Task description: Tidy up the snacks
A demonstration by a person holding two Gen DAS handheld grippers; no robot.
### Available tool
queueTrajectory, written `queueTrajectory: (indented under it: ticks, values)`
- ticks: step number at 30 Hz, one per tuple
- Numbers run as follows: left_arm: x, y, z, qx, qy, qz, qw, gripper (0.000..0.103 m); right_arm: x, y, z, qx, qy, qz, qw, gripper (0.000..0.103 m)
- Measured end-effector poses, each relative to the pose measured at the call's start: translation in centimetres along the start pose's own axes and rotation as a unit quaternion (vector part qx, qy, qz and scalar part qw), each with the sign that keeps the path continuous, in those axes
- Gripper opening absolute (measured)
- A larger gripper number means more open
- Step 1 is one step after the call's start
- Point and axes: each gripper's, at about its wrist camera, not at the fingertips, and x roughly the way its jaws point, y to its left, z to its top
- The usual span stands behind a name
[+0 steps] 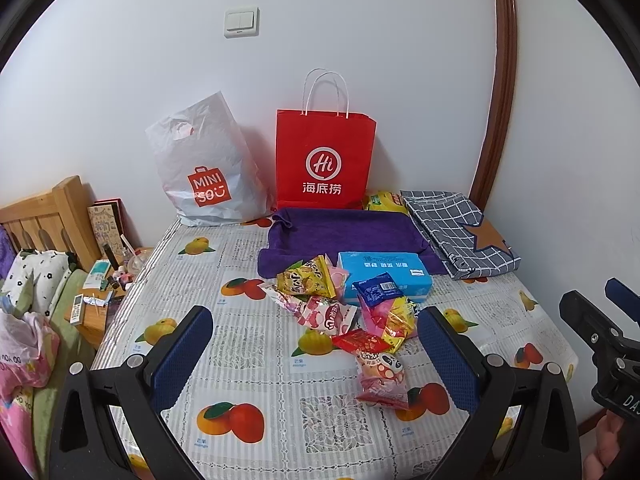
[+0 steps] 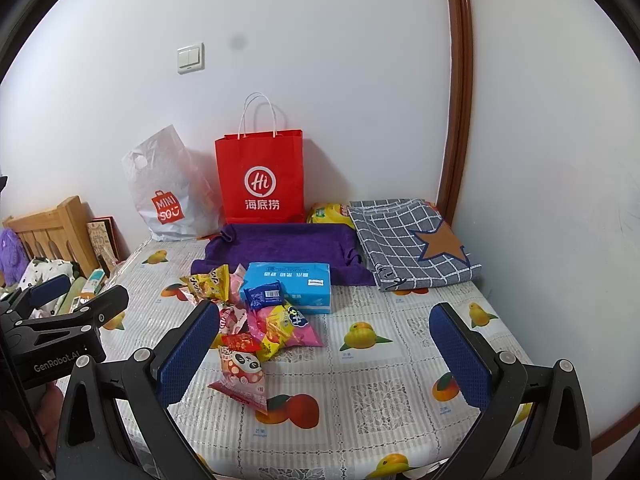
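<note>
Heap of small crinkled foil snack packets mid-table on fruit-print plastic tablecloth, overlapping; lower packets hidden, print mostly illegible. Pink panda-print packet nearest. Light blue rectangular tissue pack behind heap, partly covered by dark blue packet. Folded purple towel beyond. Yellow packet behind towel, mostly hidden. Left gripper wide open, empty, above table. Right gripper wide open, empty; left finger masks heap edge.

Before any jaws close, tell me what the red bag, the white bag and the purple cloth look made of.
Red bag: stiff matte paper, standing upright with twisted cord handles. White bag: thin plastic film, crinkled and faintly glossy. Purple cloth: soft fuzzy fabric, probably terry or microfibre.
</note>
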Motion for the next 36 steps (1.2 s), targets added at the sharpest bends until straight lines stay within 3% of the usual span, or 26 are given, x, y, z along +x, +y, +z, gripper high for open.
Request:
queueTrajectory:
  ticks: [26,36]
  values:
    - [-0.2,-0.5,0.0,0.005,0.000,0.002,1.0000,0.102,0.4,0.1,-0.2,-0.009,-0.001,-0.009,1.000,0.103]
    - [2.7,1.2,-0.5,-0.003,0.024,0.007,0.9997,0.102,3.2,0.0,-1.0,-0.006,0.015,0.010,1.000,0.103]
